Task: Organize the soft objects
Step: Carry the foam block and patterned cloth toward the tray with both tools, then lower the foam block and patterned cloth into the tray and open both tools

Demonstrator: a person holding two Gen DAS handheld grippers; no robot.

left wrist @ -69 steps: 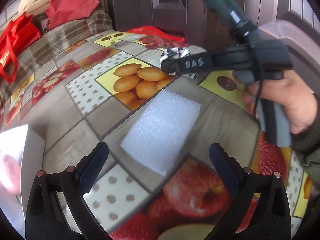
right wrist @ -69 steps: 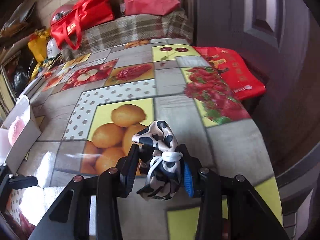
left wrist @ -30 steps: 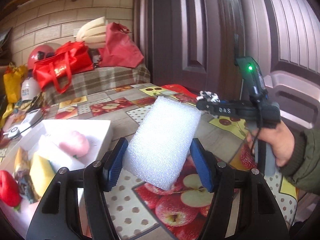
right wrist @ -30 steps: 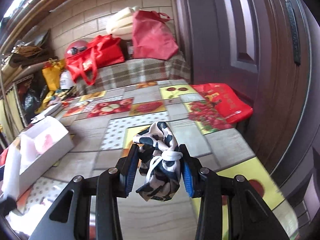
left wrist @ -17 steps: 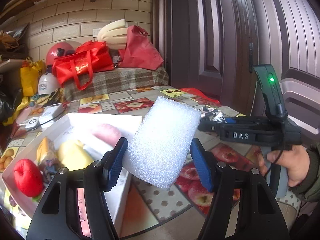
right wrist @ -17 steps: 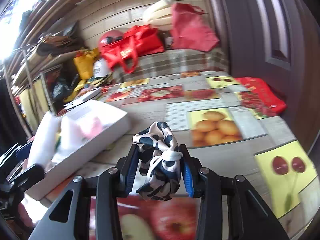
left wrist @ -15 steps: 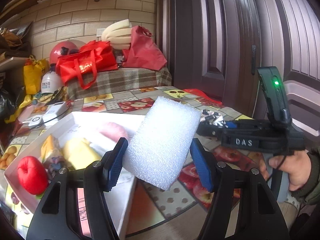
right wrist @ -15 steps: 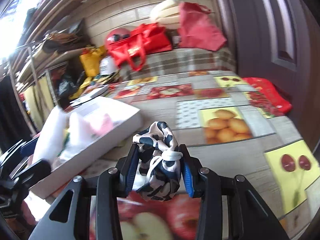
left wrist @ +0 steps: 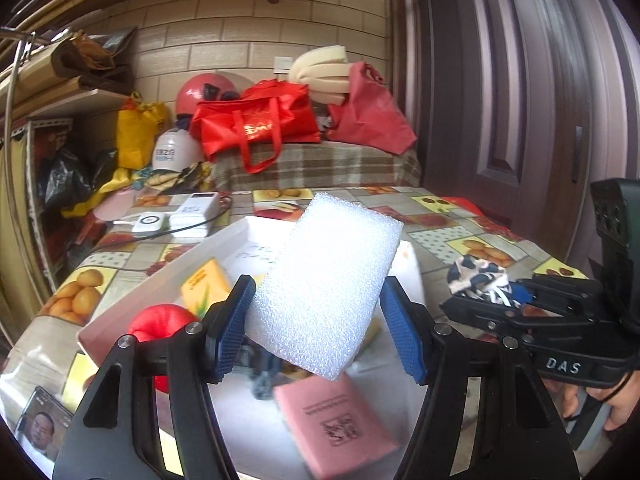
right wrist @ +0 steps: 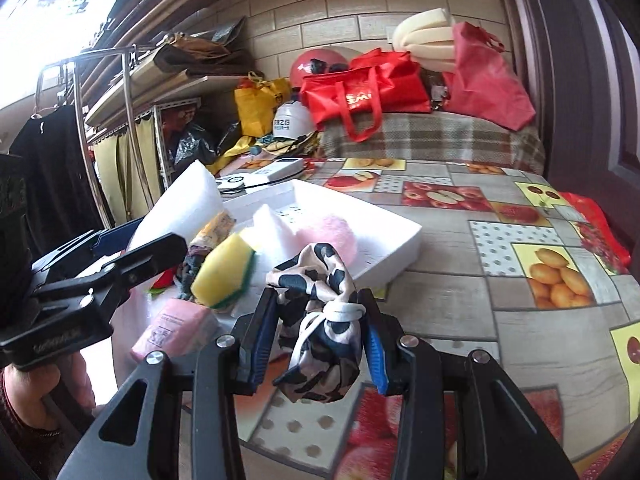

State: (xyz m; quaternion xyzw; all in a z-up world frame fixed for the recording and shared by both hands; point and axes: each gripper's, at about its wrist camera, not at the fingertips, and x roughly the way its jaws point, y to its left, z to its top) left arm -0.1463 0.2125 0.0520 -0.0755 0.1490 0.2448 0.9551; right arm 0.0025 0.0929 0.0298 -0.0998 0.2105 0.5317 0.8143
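Observation:
My left gripper (left wrist: 320, 328) is shut on a white foam block (left wrist: 326, 284) and holds it in the air over the near end of a white tray (left wrist: 240, 236). The tray holds a red ball (left wrist: 156, 324), a yellow sponge (right wrist: 224, 270), a pink pad (left wrist: 336, 424) and a pink fluffy thing (right wrist: 330, 236). My right gripper (right wrist: 320, 336) is shut on a black-and-white patterned cloth bundle (right wrist: 320, 320) just right of the tray's near end. The bundle also shows in the left wrist view (left wrist: 478, 278). The foam block shows at the left of the right wrist view (right wrist: 180, 208).
The table wears a fruit-print cloth (right wrist: 520, 272). White devices with a cable (left wrist: 176, 218) lie beyond the tray. Red bags (left wrist: 260, 124) sit on a plaid-covered bench at the back. A dark door (left wrist: 520, 120) stands at the right. A phone (left wrist: 40, 428) lies at the near left.
Both grippers have lifted off the table's right side and swung left over the tray, each keeping its load. The tray contents now sit directly below the foam block.

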